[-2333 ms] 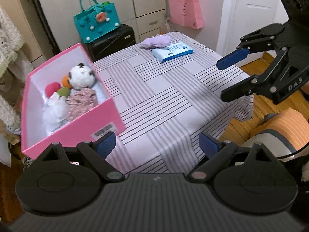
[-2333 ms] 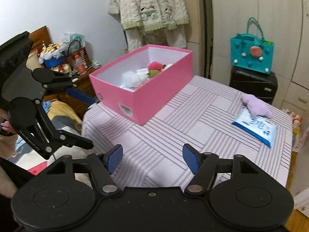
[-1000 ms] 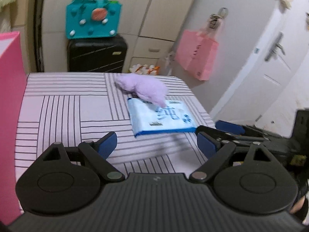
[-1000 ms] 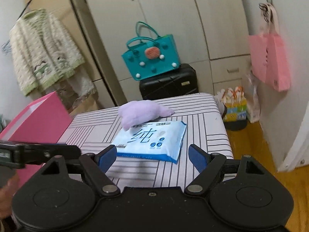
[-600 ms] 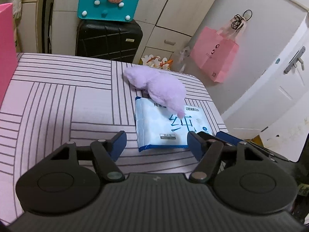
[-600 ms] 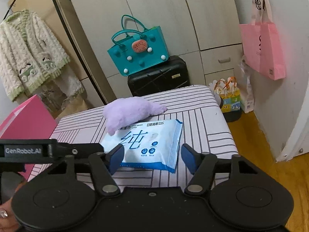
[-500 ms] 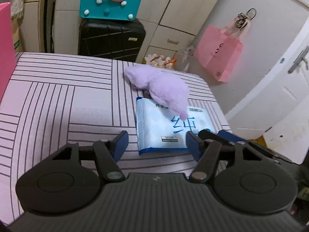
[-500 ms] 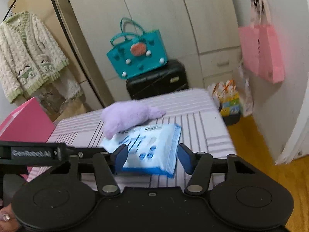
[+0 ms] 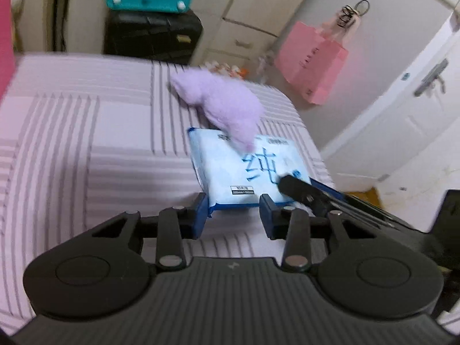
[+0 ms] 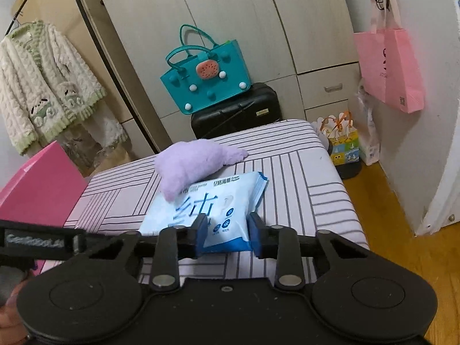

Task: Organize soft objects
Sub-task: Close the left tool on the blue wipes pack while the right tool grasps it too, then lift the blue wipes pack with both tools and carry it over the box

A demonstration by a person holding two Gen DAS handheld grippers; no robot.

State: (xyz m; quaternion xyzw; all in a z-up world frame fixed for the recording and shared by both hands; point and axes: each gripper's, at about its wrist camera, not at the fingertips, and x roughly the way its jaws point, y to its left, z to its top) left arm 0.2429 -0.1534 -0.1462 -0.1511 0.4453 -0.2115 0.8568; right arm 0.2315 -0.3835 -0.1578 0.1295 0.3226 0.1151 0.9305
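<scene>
Striped tablecloth (image 10: 302, 178) carries wipes pack (image 10: 212, 201) — both tools half-parted, unladen; cardigan (image 10: 43, 86) shows only rightward.

One purple plush (image 10: 192, 163); one wipes pack (image 10: 210, 201); one pink box (image 10: 40, 184); two bags: teal (image 10: 205, 79), pink (image 10: 388, 69); one suitcase (image 10: 238, 109).

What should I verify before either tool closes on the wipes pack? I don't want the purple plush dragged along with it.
1. Left tool straddles the wet wipes pack near edge: ok, still open.
2. Right tool straddles the pack's near corner: ok, still open.
3. Purple plush toy off the pack: not ok, its lower end lies on the pack's far part.
4. Plush outside both tools' fingers: ok.
5. Two tools apart from each other: cannot tell, they crowd the same edge and the left view is blurred.
6. Pink box ready to receive: cannot tell, only its side shows.
</scene>
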